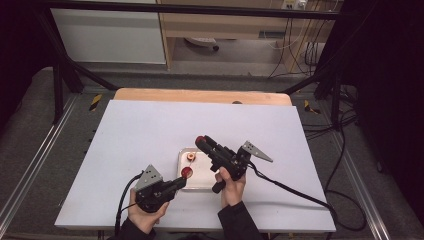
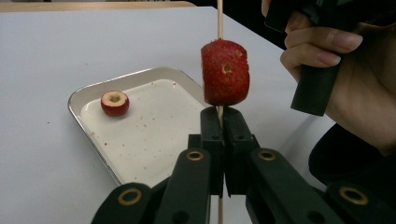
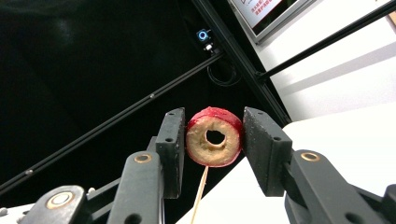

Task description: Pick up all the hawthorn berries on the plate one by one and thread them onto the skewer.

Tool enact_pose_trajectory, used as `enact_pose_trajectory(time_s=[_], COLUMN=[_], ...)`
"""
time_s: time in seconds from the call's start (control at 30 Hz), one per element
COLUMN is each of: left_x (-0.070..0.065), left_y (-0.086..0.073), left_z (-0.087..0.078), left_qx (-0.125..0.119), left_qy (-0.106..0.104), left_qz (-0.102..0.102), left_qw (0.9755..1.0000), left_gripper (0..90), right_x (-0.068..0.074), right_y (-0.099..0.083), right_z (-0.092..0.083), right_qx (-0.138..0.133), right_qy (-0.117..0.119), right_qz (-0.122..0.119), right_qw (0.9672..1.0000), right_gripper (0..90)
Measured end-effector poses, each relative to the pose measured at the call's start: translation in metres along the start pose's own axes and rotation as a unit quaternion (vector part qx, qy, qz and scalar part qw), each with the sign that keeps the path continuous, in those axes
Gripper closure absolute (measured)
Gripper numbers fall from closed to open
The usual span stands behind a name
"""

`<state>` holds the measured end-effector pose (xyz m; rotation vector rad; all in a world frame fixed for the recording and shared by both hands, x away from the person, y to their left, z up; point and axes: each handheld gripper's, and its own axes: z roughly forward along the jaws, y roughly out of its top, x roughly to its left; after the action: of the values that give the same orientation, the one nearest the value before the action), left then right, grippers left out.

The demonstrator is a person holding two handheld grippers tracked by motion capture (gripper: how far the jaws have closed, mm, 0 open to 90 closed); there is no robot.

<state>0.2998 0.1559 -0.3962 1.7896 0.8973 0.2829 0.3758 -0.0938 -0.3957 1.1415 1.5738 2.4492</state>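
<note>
Above the white table [image 1: 150,130], left gripper [image 2: 219,122] clamps a wooden skewer [image 2: 219,18] threaded through a red fruit piece [image 2: 225,72]. Right gripper [image 3: 212,140] pinches a cored red fruit ring [image 3: 214,137]. Below, a metal tray [image 2: 88,91] holds another fruit half [image 2: 115,102]; dark frame rails [image 1: 190,9] surround the table.

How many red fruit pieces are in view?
3: one on the skewer above the left gripper, one in the right gripper, one on the tray.

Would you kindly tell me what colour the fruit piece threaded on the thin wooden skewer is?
Red-skinned; the fruit piece on the skewer shows best in the left gripper view.
</note>
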Motion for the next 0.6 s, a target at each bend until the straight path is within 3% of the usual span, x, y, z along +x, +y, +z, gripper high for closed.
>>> enact_pose_trajectory(time_s=[0.6], left_x=[0.0009], left_y=[0.0000], left_z=[0.0002], left_qx=[0.000], left_qy=[0.006], left_qz=[-0.006], left_qw=[1.0000], left_gripper=[88.3], right_x=[-0.0015], right_y=[-0.0073], right_z=[0.0010], right_qx=[0.012], right_qy=[-0.004], right_qz=[-0.006], right_qw=[0.9999], right_gripper=[60.9])
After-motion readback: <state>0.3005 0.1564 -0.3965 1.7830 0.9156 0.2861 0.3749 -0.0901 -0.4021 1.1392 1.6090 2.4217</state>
